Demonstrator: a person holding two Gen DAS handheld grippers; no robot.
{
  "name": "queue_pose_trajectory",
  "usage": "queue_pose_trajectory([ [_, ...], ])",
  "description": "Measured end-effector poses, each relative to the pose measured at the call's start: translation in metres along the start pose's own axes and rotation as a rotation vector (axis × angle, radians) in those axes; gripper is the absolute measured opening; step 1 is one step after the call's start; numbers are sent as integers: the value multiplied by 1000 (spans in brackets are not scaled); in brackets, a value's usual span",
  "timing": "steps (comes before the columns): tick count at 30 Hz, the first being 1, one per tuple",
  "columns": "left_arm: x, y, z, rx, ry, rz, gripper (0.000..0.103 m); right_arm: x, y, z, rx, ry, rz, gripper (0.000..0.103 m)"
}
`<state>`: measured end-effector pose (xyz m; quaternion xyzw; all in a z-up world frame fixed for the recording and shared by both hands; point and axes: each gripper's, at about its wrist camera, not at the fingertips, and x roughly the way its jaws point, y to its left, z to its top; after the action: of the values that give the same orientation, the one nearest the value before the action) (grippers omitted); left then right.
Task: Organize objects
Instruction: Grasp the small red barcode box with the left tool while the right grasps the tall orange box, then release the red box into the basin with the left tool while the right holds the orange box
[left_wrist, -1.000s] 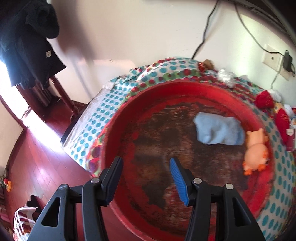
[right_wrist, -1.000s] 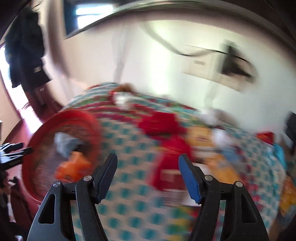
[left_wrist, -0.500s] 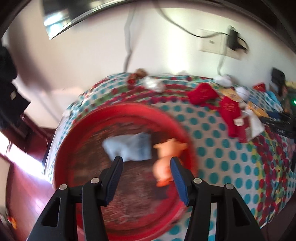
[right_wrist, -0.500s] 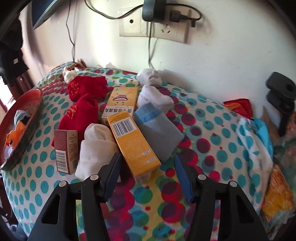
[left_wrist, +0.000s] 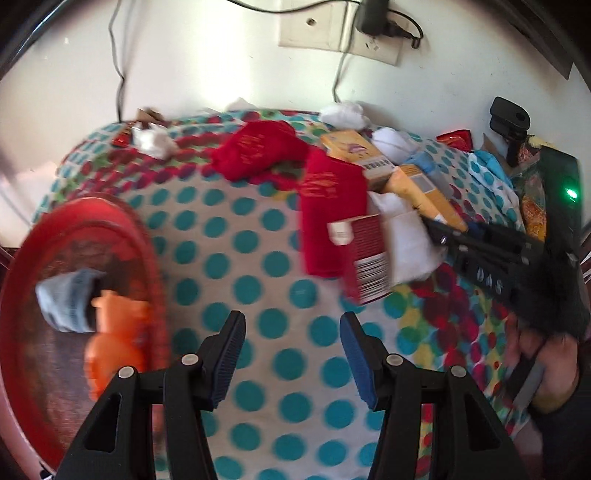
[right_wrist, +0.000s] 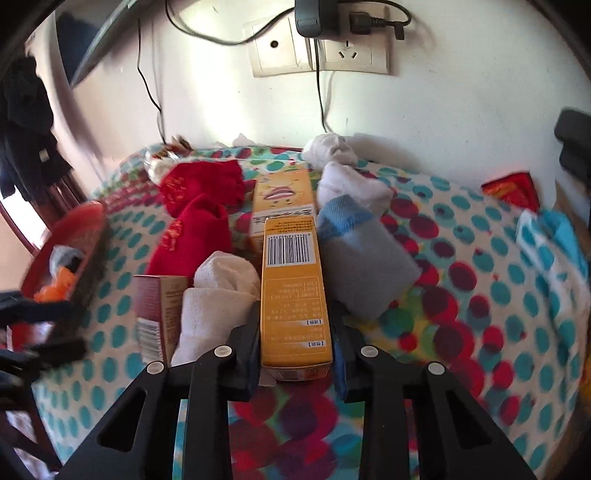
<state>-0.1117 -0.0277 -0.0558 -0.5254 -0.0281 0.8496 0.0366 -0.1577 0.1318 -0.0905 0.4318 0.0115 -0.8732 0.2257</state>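
Observation:
My right gripper (right_wrist: 294, 332) has its jaws around the near end of a long yellow box (right_wrist: 293, 288) with a barcode, lying on the polka-dot tablecloth (right_wrist: 461, 295); the pads touch its sides. My left gripper (left_wrist: 291, 354) is open and empty above the cloth. A red tray (left_wrist: 22, 295) at the left holds a grey-blue sock (left_wrist: 66, 299) and an orange toy (left_wrist: 114, 339). Red socks (left_wrist: 328, 206), white socks (right_wrist: 218, 295), a grey sock (right_wrist: 365, 266), a dark red box (left_wrist: 367, 254) and a second yellow box (right_wrist: 284, 199) lie in a pile.
A wall with sockets and hanging cables (right_wrist: 317, 55) stands right behind the table. A black device (left_wrist: 508, 118) and a dark box with a green light (left_wrist: 561, 192) sit at the right. A blue-white cloth (right_wrist: 550, 243) lies at the right edge.
My left gripper has swung right, from over the tray to over the cloth. My right gripper has moved forward and closed its jaws around the yellow box.

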Motion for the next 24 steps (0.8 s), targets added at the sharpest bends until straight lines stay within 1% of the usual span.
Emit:
queue_pose_trajectory([
  [2, 6, -7, 1, 1, -7, -5, 55, -5, 5, -7, 15, -4, 28, 28],
  [4, 14, -14, 3, 15, -10, 35, 55, -9, 10, -13, 23, -4, 55, 28],
  [6, 21, -16, 5, 28, -8, 63, 55, -16, 12, -17, 21, -21, 39, 28],
  [9, 20, -15, 10, 9, -43, 51, 57, -25, 10, -21, 14, -50, 6, 28],
  [11, 22, -16, 15, 15, -47, 53, 57, -27, 6, -23, 29, -57, 1, 28],
  [13, 23, -19, 20, 28, -44, 33, 57, -27, 2, -24, 32, -62, -12, 28],
  [15, 21, -20, 22, 25, -63, 17, 57, -25, 0, -26, 25, -65, -31, 28],
  [16, 23, -22, 24, 33, -54, 4, 57, -24, -1, -26, 26, -65, -32, 28],
  [18, 32, -24, 27, 32, -21, 17, 57, -24, -1, -28, 28, -73, -36, 28],
  [20, 37, -22, 28, 18, -13, 20, 57, -24, -1, -28, 32, -77, -38, 28],
  [22, 37, -21, 27, 10, -25, 8, 57, -24, -2, -29, 39, -90, -36, 28],
  [24, 34, -19, 27, 6, -60, -7, 57, -25, -3, -31, 46, -104, -34, 28],
])
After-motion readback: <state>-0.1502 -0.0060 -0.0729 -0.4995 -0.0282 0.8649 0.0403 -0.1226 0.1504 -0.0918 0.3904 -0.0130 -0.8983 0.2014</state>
